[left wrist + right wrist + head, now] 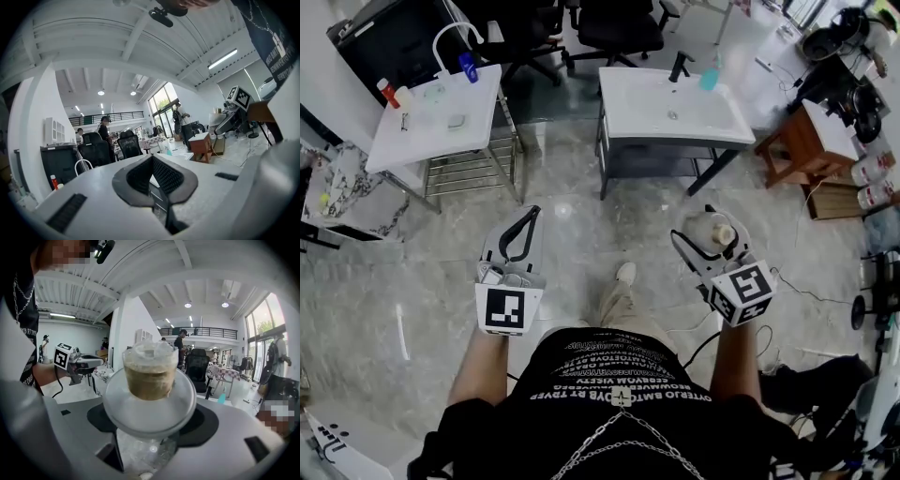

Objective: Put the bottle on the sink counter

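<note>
A clear plastic bottle (710, 229) with a tan cap sits between the jaws of my right gripper (705, 232), which is shut on its body. The right gripper view shows the bottle (150, 380) end-on, cap pointing away, with the dark pads (202, 425) against its sides. My left gripper (523, 234) is held level with it on the left, jaws shut and empty, tips touching. The white sink counter (712, 120) with a black faucet (679, 66) stands ahead across the marble floor, well beyond both grippers.
A teal bottle (710, 79) stands by the faucet. A second white sink table (431, 131) with small bottles is at the far left, and a wooden stool (802, 141) at the right. Black office chairs (619, 23) stand behind the counter. The person's foot (625, 274) is between the grippers.
</note>
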### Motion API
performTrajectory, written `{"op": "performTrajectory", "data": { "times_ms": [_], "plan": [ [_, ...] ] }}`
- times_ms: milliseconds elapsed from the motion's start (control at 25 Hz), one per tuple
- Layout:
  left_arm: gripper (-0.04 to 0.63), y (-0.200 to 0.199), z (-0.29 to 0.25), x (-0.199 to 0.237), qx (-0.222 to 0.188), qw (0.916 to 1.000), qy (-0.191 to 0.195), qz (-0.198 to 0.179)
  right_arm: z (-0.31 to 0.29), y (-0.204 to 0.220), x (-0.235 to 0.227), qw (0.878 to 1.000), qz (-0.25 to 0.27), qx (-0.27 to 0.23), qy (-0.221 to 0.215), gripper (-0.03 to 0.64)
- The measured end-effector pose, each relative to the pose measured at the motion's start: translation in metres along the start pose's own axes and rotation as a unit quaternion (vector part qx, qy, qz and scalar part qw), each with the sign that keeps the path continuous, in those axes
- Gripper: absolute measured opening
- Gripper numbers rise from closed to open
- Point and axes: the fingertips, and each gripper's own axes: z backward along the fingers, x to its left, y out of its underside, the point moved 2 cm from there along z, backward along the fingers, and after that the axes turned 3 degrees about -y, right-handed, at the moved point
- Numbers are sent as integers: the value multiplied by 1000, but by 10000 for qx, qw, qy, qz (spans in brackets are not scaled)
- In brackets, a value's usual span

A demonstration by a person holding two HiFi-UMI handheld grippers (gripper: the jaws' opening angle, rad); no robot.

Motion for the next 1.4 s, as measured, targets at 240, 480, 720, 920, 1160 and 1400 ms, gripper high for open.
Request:
{"op": "performTrajectory", "data": {
  "times_ms": [240,480,720,920,1160,1400],
  "plan": [
    [6,-9,-53,8,-121,9997,74,185,-44,-12,-47,9997,141,-57,-199,333],
    [6,0,-125,9,215,9996,-4,204,-83,-18,-99,9987,170,78,-476,333],
    [6,2,-199,-1,335,9991,28,256,-115,-17,-157,9976,213,186,-626,333],
    [5,-16,-255,-14,300,9992,-84,254,-126,-21,-209,9969,280,144,-718,333],
    [6,-27,-294,-19,290,9986,-365,260,-144,-18,-255,9949,443,137,-897,333],
    [6,-23,-310,-14,360,9981,-439,232,-181,-6,-268,9932,270,228,-1107,333]
  ]
}}
